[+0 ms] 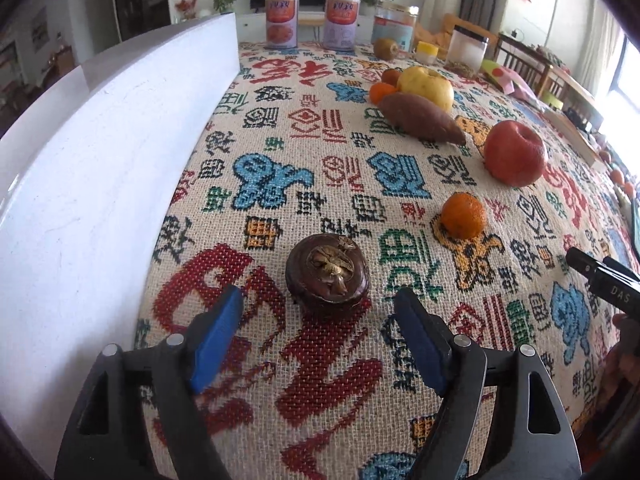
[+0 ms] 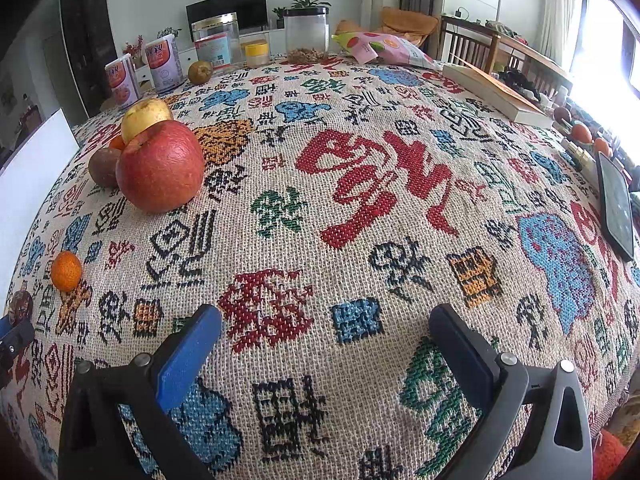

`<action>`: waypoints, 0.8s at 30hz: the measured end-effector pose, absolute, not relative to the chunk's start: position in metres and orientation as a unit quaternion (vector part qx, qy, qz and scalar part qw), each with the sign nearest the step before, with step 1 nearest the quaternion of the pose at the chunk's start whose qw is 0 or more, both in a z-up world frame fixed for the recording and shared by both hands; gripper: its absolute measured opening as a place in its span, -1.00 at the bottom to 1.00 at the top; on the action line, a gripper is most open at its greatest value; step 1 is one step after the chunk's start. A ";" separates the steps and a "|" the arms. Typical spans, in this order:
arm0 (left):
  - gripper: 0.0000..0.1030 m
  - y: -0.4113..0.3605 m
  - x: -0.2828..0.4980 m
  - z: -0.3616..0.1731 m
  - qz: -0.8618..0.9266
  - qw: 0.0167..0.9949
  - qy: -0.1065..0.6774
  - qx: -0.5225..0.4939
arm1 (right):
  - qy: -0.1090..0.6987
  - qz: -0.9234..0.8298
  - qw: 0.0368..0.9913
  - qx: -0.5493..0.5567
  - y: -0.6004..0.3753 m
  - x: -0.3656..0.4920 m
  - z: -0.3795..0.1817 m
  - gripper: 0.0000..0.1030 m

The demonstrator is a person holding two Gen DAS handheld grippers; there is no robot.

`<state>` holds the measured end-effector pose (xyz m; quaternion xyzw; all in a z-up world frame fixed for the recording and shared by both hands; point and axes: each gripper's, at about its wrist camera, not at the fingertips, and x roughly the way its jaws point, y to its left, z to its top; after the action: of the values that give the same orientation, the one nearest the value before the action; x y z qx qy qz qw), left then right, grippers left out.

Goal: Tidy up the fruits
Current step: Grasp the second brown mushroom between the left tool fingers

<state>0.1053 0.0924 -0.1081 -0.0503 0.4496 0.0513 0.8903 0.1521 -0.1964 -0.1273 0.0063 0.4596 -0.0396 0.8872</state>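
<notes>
— Which step is this?

— The approach, I'd say. The left gripper (image 1: 320, 312) hangs over the table (image 1: 400, 360) with its jaws spread, empty, and the dark mangosteen (image 1: 328, 276) sits just ahead of the gap — not yet between the pads.

— And the right gripper (image 2: 326, 330)?

— Jaws released too, over bare cloth, well apart from the red apple (image 2: 160, 166) and the small tangerine (image 2: 66, 271).

— Next move?

— Probably push the left forward to straddle the mangosteen, then close gently; it's round and may roll. The white box (image 1: 100, 160) stands beside it.
</notes>
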 end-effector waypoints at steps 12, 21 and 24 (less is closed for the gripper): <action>0.72 0.090 0.102 -0.113 0.047 0.902 0.428 -0.024 | 0.460 -0.039 0.887 0.007 -0.197 0.152 -0.127 1.00; 0.73 0.090 0.102 -0.113 0.048 0.903 0.426 -0.026 | 0.459 -0.038 0.888 0.007 -0.196 0.152 -0.127 1.00; 0.70 0.092 0.100 -0.110 0.046 0.904 0.423 -0.032 | 0.458 -0.035 0.888 0.009 -0.196 0.151 -0.127 1.00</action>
<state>0.1001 0.0917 -0.1101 -0.0323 0.4234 0.0458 0.9042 0.1512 -0.1960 -0.1267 0.0094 0.4578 -0.0352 0.8883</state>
